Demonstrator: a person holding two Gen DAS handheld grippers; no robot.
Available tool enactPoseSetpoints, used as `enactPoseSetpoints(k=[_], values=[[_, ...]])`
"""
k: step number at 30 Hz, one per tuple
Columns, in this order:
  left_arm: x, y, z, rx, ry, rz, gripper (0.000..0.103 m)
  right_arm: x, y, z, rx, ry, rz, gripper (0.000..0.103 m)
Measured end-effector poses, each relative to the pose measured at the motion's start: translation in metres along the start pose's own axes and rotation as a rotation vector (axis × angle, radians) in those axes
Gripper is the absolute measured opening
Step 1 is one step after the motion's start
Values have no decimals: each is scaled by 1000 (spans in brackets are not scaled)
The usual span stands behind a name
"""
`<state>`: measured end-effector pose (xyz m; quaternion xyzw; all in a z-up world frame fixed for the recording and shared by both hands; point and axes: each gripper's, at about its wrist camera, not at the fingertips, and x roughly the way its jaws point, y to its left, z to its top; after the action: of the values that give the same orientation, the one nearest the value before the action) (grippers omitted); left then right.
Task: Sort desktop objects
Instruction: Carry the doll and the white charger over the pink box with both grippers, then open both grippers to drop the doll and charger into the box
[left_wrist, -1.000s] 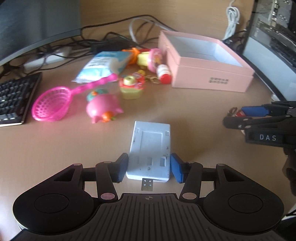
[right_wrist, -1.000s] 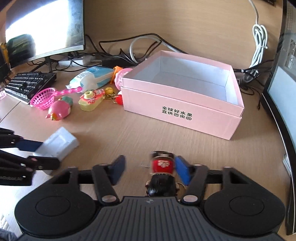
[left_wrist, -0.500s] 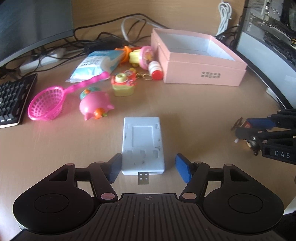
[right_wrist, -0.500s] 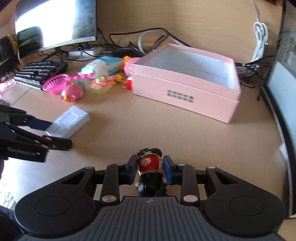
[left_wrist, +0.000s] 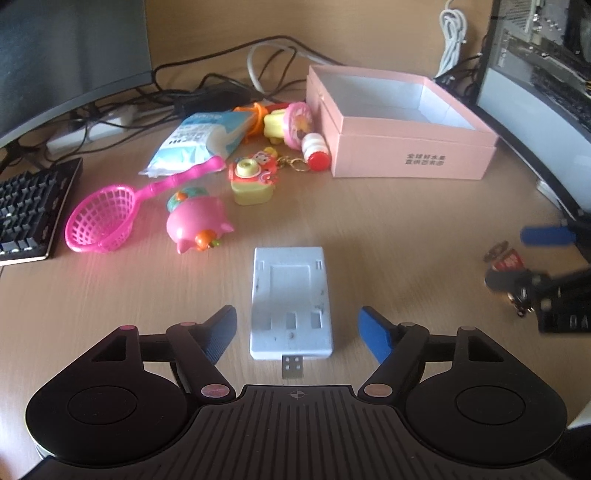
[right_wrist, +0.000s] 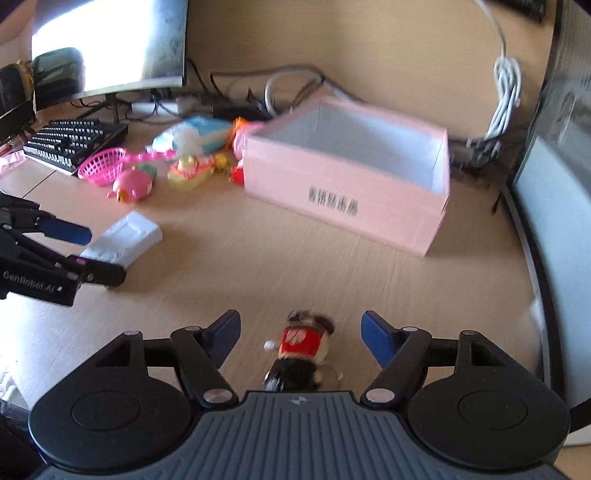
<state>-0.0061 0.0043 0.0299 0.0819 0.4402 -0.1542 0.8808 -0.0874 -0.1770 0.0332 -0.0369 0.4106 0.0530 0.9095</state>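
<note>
A computer workstation in an office or home is indicated: a wooden counter (left_wrist: 369, 229) is occupied by a curved monitor (right_wrist: 110, 40), keyboard (right_wrist: 74, 142), tangled cables (left_wrist: 221, 88) and a computer case (left_wrist: 535, 70).

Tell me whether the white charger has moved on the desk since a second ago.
Cannot tell: the white charger lies about as far from the pink pig as before; only the camera shifted.

Toys (left_wrist: 199, 225) lie left of the box (left_wrist: 406, 155) — the card holder (left_wrist: 290, 299) sits nearer, in front.
</note>
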Motion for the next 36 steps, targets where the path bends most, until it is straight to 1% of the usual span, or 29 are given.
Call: enactPoseSetpoints(k=[1,2,3,4,5,6,8,11,14,17,19,22,24,26,28,30,32,36], values=[[4,-2,3,-4,13,17,74,3,0,-1,6,21,3,66],[7,-2,5,-9,23,24,69,5,1,-4,6,37,6,57],[10,-2,7,-15,33,27,67,6,2,-5,3,49,11,50],[13,-2,8,-22,45,29,63,6,2,-6,2,60,18,46],[15,-3,9,-28,53,31,58,4,3,-8,1,66,22,36],[15,-3,9,-27,54,31,54,4,3,-8,-2,72,21,32],[13,-5,8,-11,51,17,53,2,3,-10,0,74,20,29],[9,-9,3,24,49,7,53,-3,0,-11,17,79,30,29],[-4,-12,-3,71,22,-17,53,-11,-4,-10,33,73,44,28],[-22,-12,-1,93,-14,-45,53,-25,-10,-4,65,43,56,28],[-36,-12,8,93,-43,-69,53,-41,-17,7,106,10,72,28],[-59,-15,34,100,-139,-108,53,-71,-28,35,137,-89,76,28],[-71,-20,60,102,-216,-121,53,-87,-35,58,145,-164,72,28],[-75,-26,87,103,-282,-139,53,-100,-42,82,149,-235,60,28],[-71,-34,112,103,-327,-137,53,-106,-50,106,161,-300,53,28],[-62,-44,132,106,-354,-133,53,-104,-57,126,177,-345,41,29],[-47,-53,151,108,-356,-134,53,-95,-63,142,193,-371,23,29],[-12,-67,177,128,-331,-146,53,-61,-80,164,254,-368,10,29]])
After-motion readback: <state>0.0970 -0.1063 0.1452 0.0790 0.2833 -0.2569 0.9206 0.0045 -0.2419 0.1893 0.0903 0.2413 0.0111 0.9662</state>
